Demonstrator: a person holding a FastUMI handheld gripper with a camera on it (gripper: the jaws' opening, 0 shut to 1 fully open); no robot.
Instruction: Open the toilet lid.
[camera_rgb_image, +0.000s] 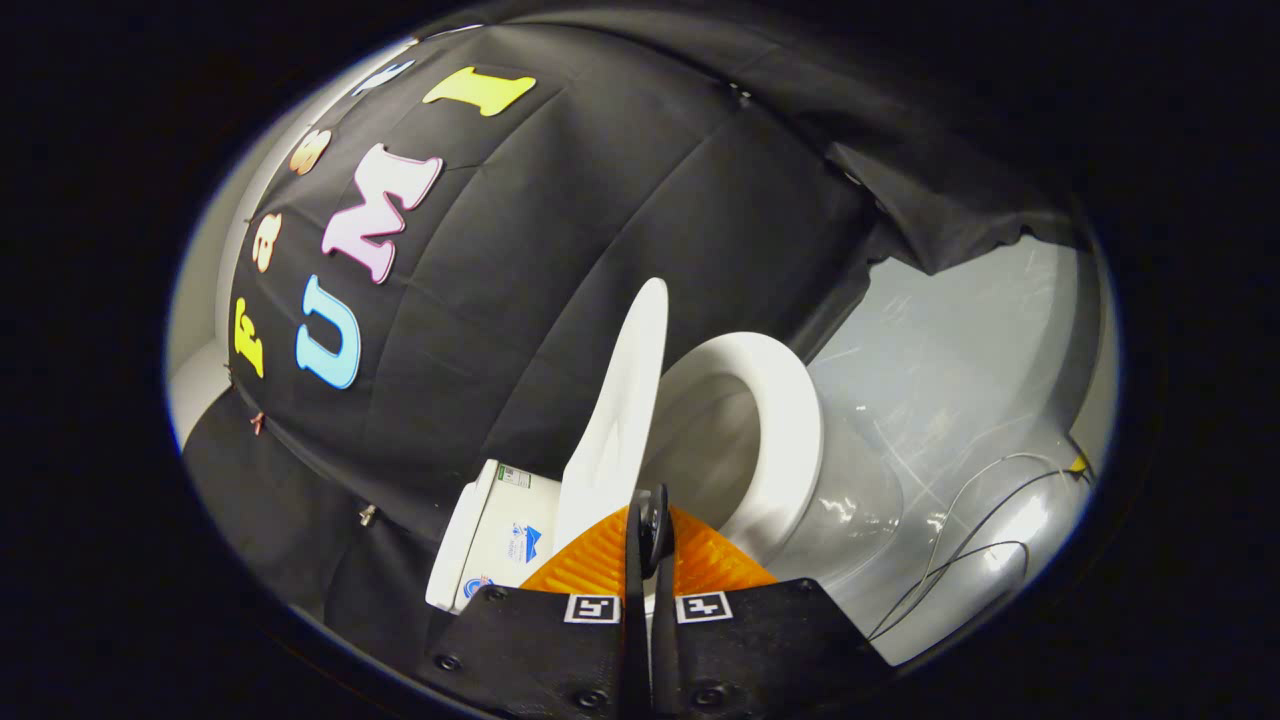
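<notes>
Now the gripper (648, 530) is closed, its ribbed fingers against the raised, glossy oval lid (620, 420).

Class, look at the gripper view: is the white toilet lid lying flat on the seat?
No. The white plastic toilet lid stands raised off the white oval seat ring, pinched at its edge by the gripper, jaws closed.

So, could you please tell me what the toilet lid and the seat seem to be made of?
The toilet lid, pinched at its edge by the hand-held gripper, looks like smooth white plastic: thin, evenly coloured, softly glossy. The seat looks like the same glossy white plastic, though thicker and rounded; ceramic cannot be ruled out.
</notes>
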